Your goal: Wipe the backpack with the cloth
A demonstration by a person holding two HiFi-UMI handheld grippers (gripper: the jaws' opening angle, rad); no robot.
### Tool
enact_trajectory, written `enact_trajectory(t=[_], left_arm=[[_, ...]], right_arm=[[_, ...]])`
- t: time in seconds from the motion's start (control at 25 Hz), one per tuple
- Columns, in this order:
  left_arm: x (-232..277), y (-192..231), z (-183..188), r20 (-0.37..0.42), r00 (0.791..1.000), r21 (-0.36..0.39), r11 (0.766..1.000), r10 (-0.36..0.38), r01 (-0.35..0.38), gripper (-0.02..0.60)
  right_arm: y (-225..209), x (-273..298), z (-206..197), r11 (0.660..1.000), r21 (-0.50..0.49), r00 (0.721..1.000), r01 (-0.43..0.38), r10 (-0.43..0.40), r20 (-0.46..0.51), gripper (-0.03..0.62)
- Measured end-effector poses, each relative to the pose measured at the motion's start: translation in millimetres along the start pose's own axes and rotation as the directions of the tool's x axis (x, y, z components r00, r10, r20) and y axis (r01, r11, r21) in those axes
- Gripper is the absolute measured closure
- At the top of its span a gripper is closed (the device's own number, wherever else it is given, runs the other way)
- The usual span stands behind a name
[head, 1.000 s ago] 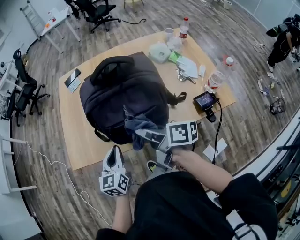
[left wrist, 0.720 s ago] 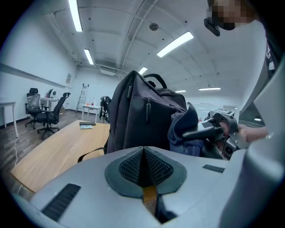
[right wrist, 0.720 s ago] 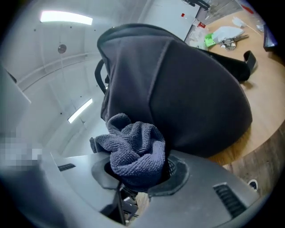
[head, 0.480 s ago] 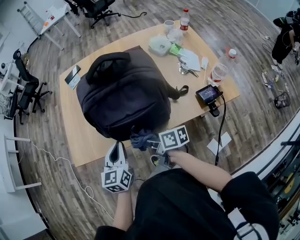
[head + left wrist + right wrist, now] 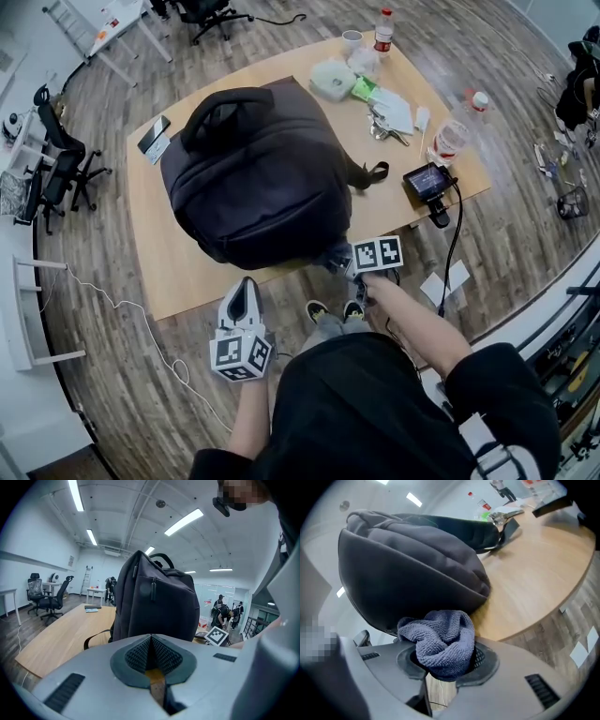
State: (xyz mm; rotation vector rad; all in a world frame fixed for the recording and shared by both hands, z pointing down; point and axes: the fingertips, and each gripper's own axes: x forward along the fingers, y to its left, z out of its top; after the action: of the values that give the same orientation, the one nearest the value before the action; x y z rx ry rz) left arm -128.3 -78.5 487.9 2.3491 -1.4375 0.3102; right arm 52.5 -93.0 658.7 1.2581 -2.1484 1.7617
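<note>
A large dark backpack [image 5: 253, 178] stands on the wooden table [image 5: 178, 272]; it also fills the left gripper view [image 5: 154, 602] and the right gripper view [image 5: 408, 564]. My right gripper [image 5: 343, 262] is shut on a bunched blue-grey cloth [image 5: 440, 641], low at the backpack's near bottom edge by the table's front rim. In the head view only a scrap of the cloth [image 5: 335, 254] shows. My left gripper [image 5: 247, 284] hangs below the table's front edge, apart from the bag, with its jaws shut and nothing between them [image 5: 151, 648].
Behind and right of the bag lie a phone [image 5: 153, 136], a cup [image 5: 352, 40], a bottle [image 5: 382, 30], keys [image 5: 384, 131], a clear container [image 5: 450, 141] and a small camera [image 5: 428, 180] with a hanging cable. Office chairs [image 5: 66, 169] stand at the left.
My right gripper has carried the cloth down the backpack's near face, from mid-height to its bottom edge by the table rim. The left gripper has stayed put.
</note>
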Motion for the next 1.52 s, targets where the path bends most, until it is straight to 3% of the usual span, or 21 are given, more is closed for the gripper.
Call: enact_trajectory(t=[0.28,0.44,0.52,0.6,0.68,0.76,0.8,0.84,0.88,0.96,1.2,1.24,1.36,1.48,1.52], left_arm=[[-2.8,-1.1,-5.6,-0.008,1.0,0.0,1.0,-0.013,0.013,0.565],[-2.8,-6.6,-5.3,-0.006,0.999,0.003,0.999,-0.032,0.032,0.565],[-3.2,-7.9,-3.0,-0.002,0.999,0.006,0.999,-0.036,0.036,0.565],[-2.9,-9.8,-0.7,0.003,0.999,0.007,0.999,-0.04,0.04,0.565],[-4.3,-9.7,0.1,0.006,0.999,0.007,0.999,-0.04,0.04,0.565],[-6.5,-8.5,-0.8,0.005,0.999,0.006,0.999,-0.038,0.038,0.565],[-7.0,-8.7,-1.5,0.005,0.999,0.004,0.999,-0.038,0.038,0.565],[-6.9,-9.3,-2.0,0.005,0.999,0.002,0.999,-0.039,0.039,0.565],[-6.4,-9.9,-2.3,0.004,0.999,0.001,0.999,-0.04,0.04,0.565],[-6.0,-9.8,-2.7,0.0,0.999,0.002,0.999,-0.041,0.041,0.565],[-4.2,-12.2,-5.7,-0.002,0.999,0.004,0.999,-0.039,0.039,0.565],[-3.6,-13.2,-5.7,-0.001,0.999,0.004,0.999,-0.038,0.038,0.565],[-5.4,-14.7,-7.6,0.004,1.0,0.003,1.0,-0.026,0.026,0.565],[-6.4,-10.9,-10.4,0.008,1.0,0.005,1.0,-0.004,0.003,0.565],[-6.4,-10.8,-10.2,0.013,1.0,0.004,1.0,0.002,-0.002,0.565]], right_arm=[[96.9,-37.8,19.0,0.981,-0.053,0.982,-0.187,0.188,0.009,0.474],[157.6,-72.3,43.2,0.946,-0.099,0.949,-0.308,0.313,0.042,0.474],[187.7,-87.4,64.5,0.923,-0.173,0.929,-0.344,0.362,0.081,0.474],[210.8,-98.8,86.6,0.894,-0.338,0.929,-0.296,0.351,0.114,0.474],[220.4,-106.2,106.5,0.816,-0.562,0.95,-0.134,0.268,0.163,0.474],[215.0,-116.9,126.3,0.662,-0.742,0.953,0.106,0.146,0.267,0.473],[209.5,-124.1,134.1,0.582,-0.787,0.941,0.205,0.102,0.321,0.473],[204.7,-130.1,138.7,0.523,-0.809,0.929,0.269,0.079,0.36,0.473],[201.6,-133.7,140.1,0.488,-0.818,0.921,0.303,0.072,0.384,0.473],[198.7,-134.0,134.8,0.452,-0.827,0.911,0.335,0.067,0.406,0.474],[168.7,-123.1,99.7,0.374,-0.834,0.897,0.405,0.012,0.441,0.474],[158.9,-119.4,93.3,0.375,-0.836,0.904,0.4,-0.013,0.427,0.474],[126.5,-105.0,75.0,0.451,-0.818,0.922,0.358,-0.029,0.387,0.474],[112.5,-97.8,67.7,0.436,-0.818,0.915,0.374,-0.033,0.401,0.474],[100.1,-93.6,63.1,0.456,-0.812,0.923,0.365,-0.064,0.38,0.474]])
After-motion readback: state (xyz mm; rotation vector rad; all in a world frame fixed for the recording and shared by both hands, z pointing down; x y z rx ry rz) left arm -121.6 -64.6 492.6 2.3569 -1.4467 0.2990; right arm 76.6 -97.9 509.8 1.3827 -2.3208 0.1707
